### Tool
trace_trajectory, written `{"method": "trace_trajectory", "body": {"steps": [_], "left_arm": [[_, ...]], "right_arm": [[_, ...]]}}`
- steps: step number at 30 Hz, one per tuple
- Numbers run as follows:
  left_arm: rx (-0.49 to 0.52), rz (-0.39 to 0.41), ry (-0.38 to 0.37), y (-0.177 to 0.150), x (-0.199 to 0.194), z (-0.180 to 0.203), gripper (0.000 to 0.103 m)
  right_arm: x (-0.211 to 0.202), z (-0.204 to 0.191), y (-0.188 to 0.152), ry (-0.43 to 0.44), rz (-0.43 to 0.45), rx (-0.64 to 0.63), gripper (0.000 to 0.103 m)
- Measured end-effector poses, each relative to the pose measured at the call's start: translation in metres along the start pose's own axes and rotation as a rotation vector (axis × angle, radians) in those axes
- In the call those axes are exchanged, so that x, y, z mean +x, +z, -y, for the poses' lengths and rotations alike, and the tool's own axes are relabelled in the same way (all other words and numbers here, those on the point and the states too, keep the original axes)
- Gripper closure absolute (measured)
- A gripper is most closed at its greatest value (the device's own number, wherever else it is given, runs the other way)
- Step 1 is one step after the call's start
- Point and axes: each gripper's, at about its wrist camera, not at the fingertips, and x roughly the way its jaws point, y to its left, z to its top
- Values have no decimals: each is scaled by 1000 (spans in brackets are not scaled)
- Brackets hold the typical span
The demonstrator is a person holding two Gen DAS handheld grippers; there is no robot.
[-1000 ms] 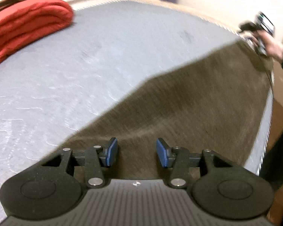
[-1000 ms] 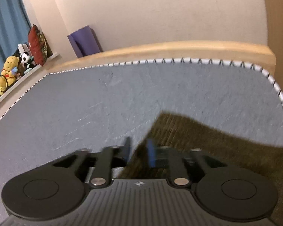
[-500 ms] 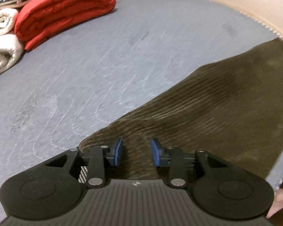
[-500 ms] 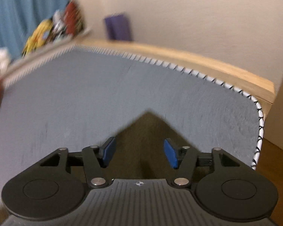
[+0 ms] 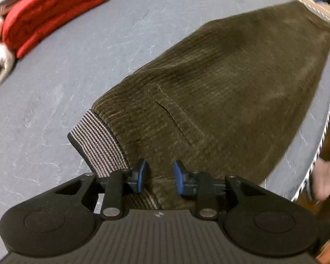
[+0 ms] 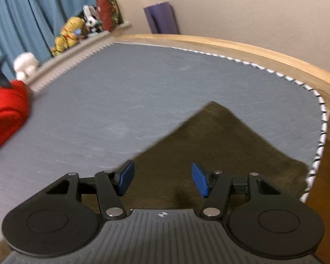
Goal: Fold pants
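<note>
My left gripper [image 5: 159, 177] hovers over the waistband end of the olive corduroy pants [image 5: 231, 83]; its jaws have just been closing but clamp nothing yet, cloth showing in the gap. Striped waistband lining [image 5: 99, 140] turned out just beside the left pad. My right gripper [image 6: 162, 180] stands wide, released, above the leg end. Pants lie flat near the edge of the grey mattress [image 6: 143, 88]. Judgement: thick, limp, grippy cloth, moderate weight; pinch the stiffer waistband seam. Beyond: red folded blanket [image 5: 50, 15], plush toys [image 6: 68, 33].
</note>
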Motion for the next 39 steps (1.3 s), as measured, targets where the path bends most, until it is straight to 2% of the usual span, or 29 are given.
{"method": "trace_trajectory", "body": {"steps": [2, 5, 7, 10, 13, 16, 19, 20, 21, 23, 24, 27, 29, 32, 35, 39], "left_arm": [[-2, -9, 19, 0, -4, 4, 71], [72, 0, 68, 1, -7, 20, 72], [60, 26, 66, 4, -8, 18, 68], [-5, 117, 20, 17, -21, 17, 51], [-18, 188, -62, 34, -25, 29, 51], [5, 227, -147, 50, -23, 48, 51], [30, 208, -226, 62, -10, 68, 50], [37, 182, -241, 66, -5, 73, 50], [42, 117, -245, 69, 7, 78, 50], [74, -1, -220, 71, 31, 84, 50], [102, -1, -190, 74, 35, 87, 49], [24, 105, -162, 90, 21, 75, 50], [-52, 200, -164, 101, 5, 63, 49], [-137, 285, -154, 112, -9, 55, 47], [-147, 308, -130, 118, -9, 64, 45], [-121, 296, -117, 118, -5, 72, 45]], "right_arm": [[-8, -11, 1, 8, 26, -12, 43], [-17, -20, -2, 10, 45, -36, 43], [-21, -16, -2, 12, 40, -39, 43], [-28, 0, -1, -6, 40, -9, 43], [-32, 32, 3, -38, 20, 107, 43], [-36, 68, 5, -61, 8, 239, 43], [-43, 101, 5, -106, 26, 314, 43], [-45, 112, 4, -126, 34, 335, 43], [-48, 124, 3, -143, 45, 365, 43], [-49, 146, -2, -177, 60, 441, 43], [-50, 157, -4, -188, 68, 483, 43], [-42, 178, -10, -205, 48, 534, 43], [-34, 182, -15, -194, 15, 551, 43], [-27, 180, -18, -171, -4, 542, 43], [-21, 174, -20, -165, -25, 506, 43], [-11, 175, -25, -149, -65, 530, 43]]}}
